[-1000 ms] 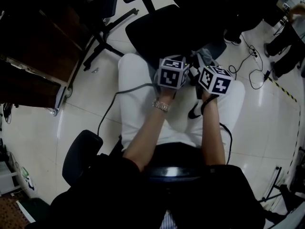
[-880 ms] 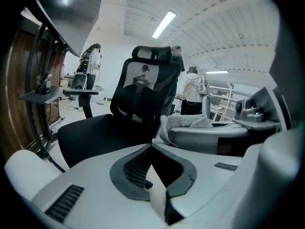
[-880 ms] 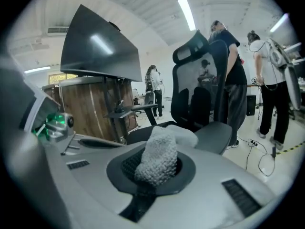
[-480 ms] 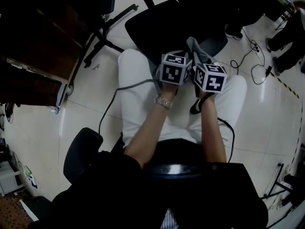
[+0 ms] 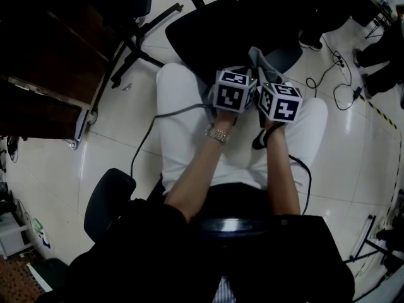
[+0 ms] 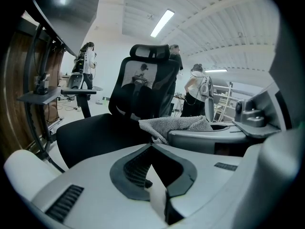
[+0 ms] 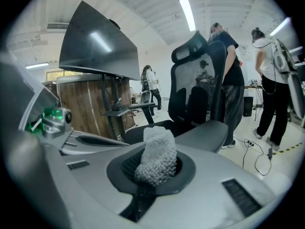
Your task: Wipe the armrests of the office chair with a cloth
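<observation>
Glossy white floor (image 5: 113, 125) spreads under a seated person (image 5: 189, 194) in white trousers, with the black office chair (image 5: 214, 30) just beyond the knees. Both grippers are held side by side over the lap. On the left, the left gripper (image 6: 151, 163) has its jaws closed together on nothing. Just right of it, the right gripper (image 7: 155, 168) pinches the grey cloth (image 7: 156, 154), a tuft standing up between its jaws. A grey armrest (image 7: 209, 130) of the chair lies just beyond the cloth, and people (image 7: 228, 70) stand farther off

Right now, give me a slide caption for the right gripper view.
Right tongs clamped on a grey cloth, facing a black office chair with its seat and backrest in view.
</observation>
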The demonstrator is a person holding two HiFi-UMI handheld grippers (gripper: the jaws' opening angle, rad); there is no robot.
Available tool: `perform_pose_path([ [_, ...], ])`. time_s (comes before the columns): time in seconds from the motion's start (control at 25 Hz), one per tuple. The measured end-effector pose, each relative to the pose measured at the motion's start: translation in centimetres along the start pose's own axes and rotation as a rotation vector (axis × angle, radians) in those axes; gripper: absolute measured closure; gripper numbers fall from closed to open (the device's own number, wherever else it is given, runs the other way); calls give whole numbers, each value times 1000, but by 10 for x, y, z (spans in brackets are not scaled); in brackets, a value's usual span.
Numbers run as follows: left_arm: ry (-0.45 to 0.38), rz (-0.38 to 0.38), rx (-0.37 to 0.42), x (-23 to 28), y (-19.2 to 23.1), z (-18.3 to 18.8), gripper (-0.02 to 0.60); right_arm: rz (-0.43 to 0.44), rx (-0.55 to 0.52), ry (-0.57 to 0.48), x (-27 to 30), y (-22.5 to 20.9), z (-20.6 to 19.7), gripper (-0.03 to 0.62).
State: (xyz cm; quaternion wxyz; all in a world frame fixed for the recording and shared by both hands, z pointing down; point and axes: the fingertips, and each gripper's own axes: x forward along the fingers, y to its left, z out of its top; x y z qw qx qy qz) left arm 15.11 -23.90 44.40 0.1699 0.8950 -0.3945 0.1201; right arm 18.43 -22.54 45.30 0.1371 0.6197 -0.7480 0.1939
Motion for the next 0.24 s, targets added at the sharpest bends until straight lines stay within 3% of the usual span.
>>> perform_pose_path([
  [0.24, -1, 0, 1, 1, -1, 2, 588, 1, 5, -7, -1, -3, 2, 571],
])
